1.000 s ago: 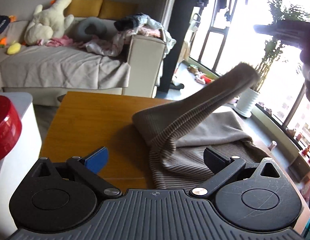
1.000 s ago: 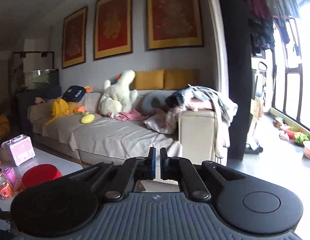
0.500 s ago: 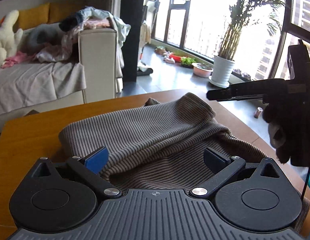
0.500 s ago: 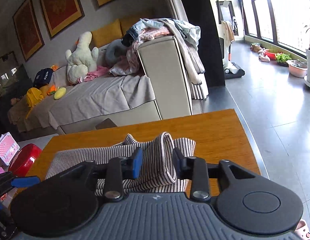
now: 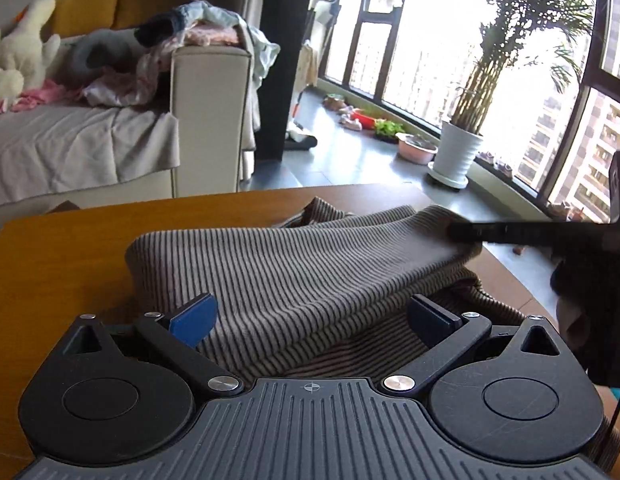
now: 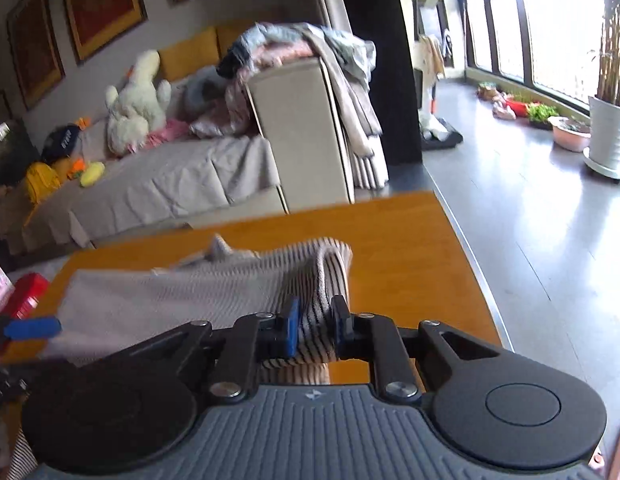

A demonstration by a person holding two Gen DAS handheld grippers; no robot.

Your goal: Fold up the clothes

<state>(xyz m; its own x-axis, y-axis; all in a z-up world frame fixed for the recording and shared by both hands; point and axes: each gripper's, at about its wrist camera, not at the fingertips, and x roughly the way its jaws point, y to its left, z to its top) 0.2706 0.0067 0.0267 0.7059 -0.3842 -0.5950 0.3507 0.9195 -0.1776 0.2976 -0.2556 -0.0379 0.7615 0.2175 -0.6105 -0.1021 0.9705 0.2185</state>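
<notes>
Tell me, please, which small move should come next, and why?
Probably close the left tongs on the grey striped knit garment: they stand open over its near edge, while the right tongs, which have just been closing, pinch a fold above the wooden table.

No words, brand names or numbers can be read in either view. The only sign is a small crosshair emblem moulded into the ribbed grey housing [image 5: 310,432] just behind the claw in the left wrist view, centred between the two black finger arms; a similar small mark sits at the same spot on the ribbed grey housing [image 6: 313,432] in the right wrist view, too blurred to make out. Far beyond the claw and to its left in the right wrist view, a dark cap-like object [image 6: 64,142] on the covered sofa carries a pale marking, too small to read.
</notes>
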